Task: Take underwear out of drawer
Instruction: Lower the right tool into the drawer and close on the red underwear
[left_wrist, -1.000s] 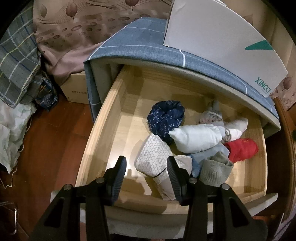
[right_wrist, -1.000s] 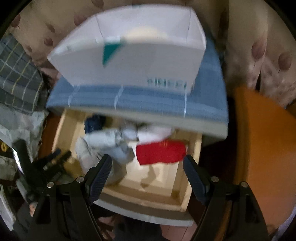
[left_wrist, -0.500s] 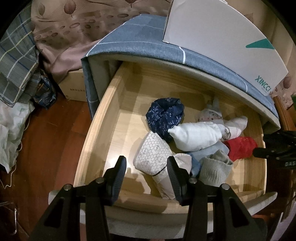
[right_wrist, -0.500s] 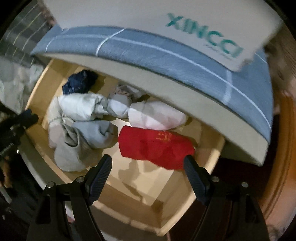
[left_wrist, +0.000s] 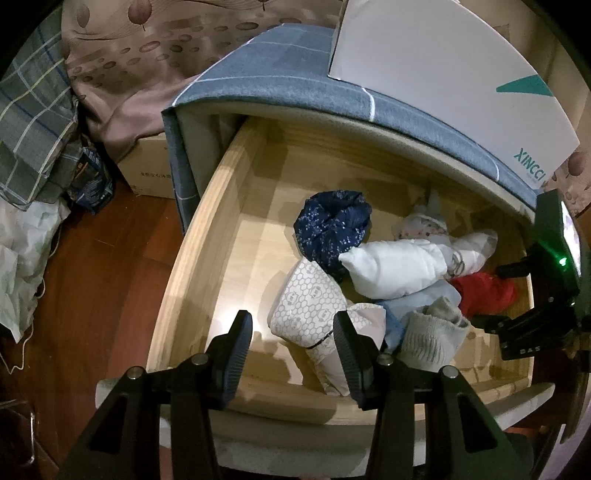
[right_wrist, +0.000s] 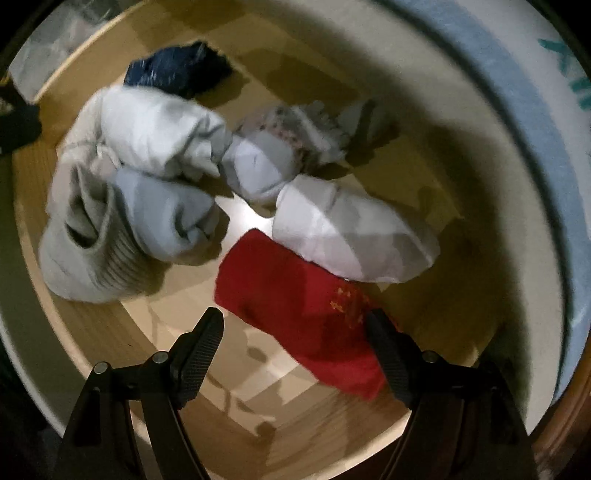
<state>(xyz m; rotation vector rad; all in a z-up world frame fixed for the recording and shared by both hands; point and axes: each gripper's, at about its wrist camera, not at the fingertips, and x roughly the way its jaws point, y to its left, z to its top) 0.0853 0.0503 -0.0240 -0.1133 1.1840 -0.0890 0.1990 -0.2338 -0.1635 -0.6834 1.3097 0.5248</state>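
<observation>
Red underwear (right_wrist: 295, 314); navy speckled roll (left_wrist: 334, 229); pale drawer (left_wrist: 207, 266).

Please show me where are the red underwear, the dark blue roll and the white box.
red underwear (right_wrist: 295, 306), right wrist view, middle of cloth
dark blue roll (left_wrist: 332, 232), left wrist view, its centre
white box (left_wrist: 443, 74), left wrist view, front face

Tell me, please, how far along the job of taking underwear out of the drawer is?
Done: the drawer is pulled open. In hand: the right gripper, jaws open, hangs over the red underwear, not gripping it. The left gripper is open and empty above the drawer's front. Left: every rolled garment, navy roll included, is in the drawer.
</observation>
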